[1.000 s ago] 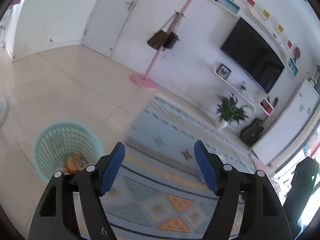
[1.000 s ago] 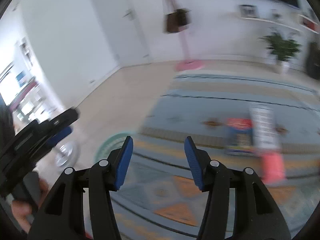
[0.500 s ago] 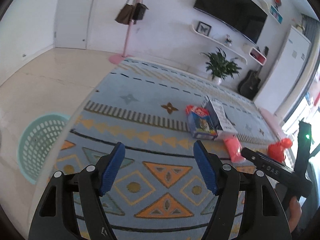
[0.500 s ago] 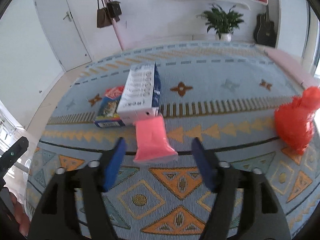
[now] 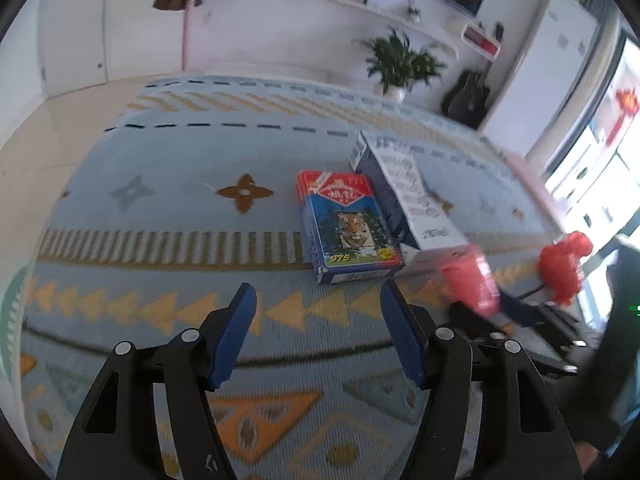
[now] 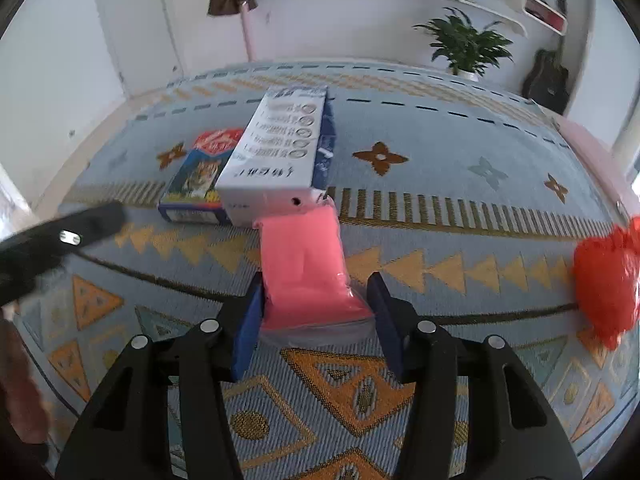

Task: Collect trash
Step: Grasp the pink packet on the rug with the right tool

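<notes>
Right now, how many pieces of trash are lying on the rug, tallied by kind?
Cardboard boxes: 2, the tiger box and the white and blue box lying against it
Pink plastic packs: 1, the pink pack between the open fingers of the right gripper
Red plastic bags: 1, the red bag
Total: 4

The red bag (image 6: pixel 608 280) is blurred and cut off by the right edge.

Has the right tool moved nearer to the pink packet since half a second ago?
Yes. The right tool advanced toward the white box; its open fingers now flank the pink packet.
</notes>
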`<control>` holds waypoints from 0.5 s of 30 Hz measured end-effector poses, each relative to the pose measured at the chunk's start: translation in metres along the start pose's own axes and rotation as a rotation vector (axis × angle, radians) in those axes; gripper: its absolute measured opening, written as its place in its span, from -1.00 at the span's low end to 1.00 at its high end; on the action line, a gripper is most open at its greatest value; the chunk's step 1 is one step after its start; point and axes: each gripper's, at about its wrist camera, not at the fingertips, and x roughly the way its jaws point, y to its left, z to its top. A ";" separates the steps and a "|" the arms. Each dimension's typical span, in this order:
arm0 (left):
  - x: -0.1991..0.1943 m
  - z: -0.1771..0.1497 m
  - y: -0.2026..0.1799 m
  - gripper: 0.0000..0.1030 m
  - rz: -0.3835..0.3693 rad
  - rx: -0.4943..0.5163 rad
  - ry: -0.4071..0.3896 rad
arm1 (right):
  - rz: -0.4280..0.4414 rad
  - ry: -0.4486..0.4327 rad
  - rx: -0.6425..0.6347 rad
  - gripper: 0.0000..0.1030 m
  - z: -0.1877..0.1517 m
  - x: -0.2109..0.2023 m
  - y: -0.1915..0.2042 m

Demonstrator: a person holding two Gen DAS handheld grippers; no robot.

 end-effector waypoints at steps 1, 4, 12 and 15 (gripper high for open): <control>0.008 0.002 -0.003 0.10 0.010 0.018 0.016 | 0.001 -0.010 0.020 -0.07 0.000 -0.001 -0.004; 0.019 0.003 -0.004 -0.08 0.019 0.019 0.034 | 0.036 -0.022 0.068 -0.07 0.001 -0.005 -0.015; 0.018 0.014 0.012 -0.16 0.046 -0.053 -0.018 | 0.043 -0.050 0.066 -0.07 0.002 -0.009 -0.014; 0.014 0.020 0.030 -0.20 0.085 -0.106 -0.031 | 0.059 -0.059 0.093 -0.07 0.002 -0.011 -0.020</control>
